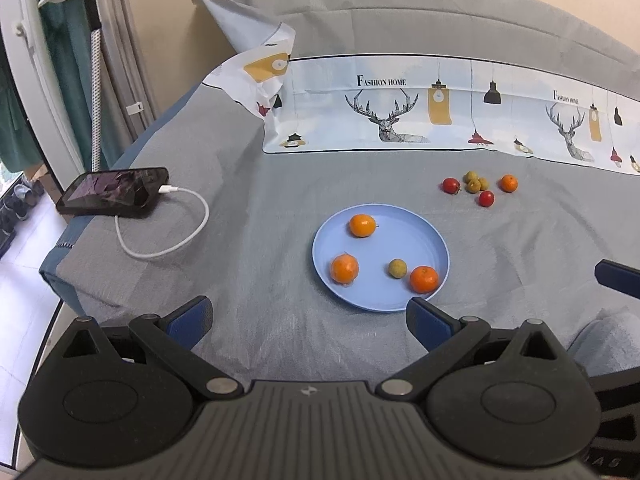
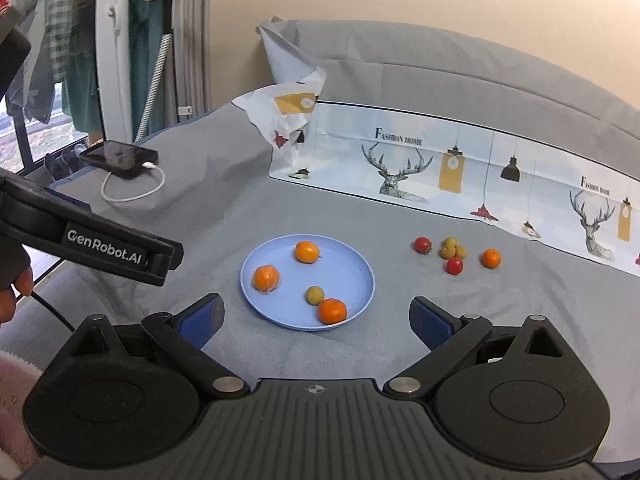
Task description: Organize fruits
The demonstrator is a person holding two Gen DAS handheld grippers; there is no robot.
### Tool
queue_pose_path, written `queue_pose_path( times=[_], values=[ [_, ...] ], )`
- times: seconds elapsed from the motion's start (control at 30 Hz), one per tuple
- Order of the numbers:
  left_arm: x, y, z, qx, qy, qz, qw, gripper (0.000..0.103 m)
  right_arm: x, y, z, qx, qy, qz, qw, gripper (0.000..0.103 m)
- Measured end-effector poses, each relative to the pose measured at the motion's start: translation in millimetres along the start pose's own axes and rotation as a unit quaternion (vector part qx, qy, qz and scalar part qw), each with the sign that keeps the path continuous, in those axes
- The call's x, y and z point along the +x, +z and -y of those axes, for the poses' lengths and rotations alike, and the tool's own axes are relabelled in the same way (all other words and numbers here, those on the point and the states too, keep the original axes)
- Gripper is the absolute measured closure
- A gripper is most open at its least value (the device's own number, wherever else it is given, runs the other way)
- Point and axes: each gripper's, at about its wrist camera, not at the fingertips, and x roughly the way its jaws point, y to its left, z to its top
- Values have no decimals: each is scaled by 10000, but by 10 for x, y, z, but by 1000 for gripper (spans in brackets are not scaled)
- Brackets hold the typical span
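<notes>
Both my grippers hover over the bed, fingers spread wide, holding nothing.
Left to right: phone [image 1: 114, 192], then the blue plate [image 1: 416, 236] with three oranges and one small green fruit, then a loose fruit cluster [image 1: 478, 186] lying on the bedcover to its right.

Both wrist views low, facing forward, sharing blue plate [image 1: 400, 304]

Both the left gripper [image 1: 308, 320] and the right gripper [image 2: 318, 320] are hovering side by side at the near edge, jaws spread wide, gripping nothing.
</notes>
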Motion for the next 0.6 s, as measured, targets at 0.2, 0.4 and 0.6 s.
queue_pose_path(
  times=[0.2,0.4,0.6],
  values=[
    [135,179,74,-6,-60,-54,10000,0,88,43,157,161,-145,31,9998,4],
    [283,389,251,113,-117,-47,9999,0,213,65,357,395,-292,-20,9988,4],
    [448,584,524,290,-270,-80,9992,0,327,56,599,659,-452,-69,9968,4]
  ],
)
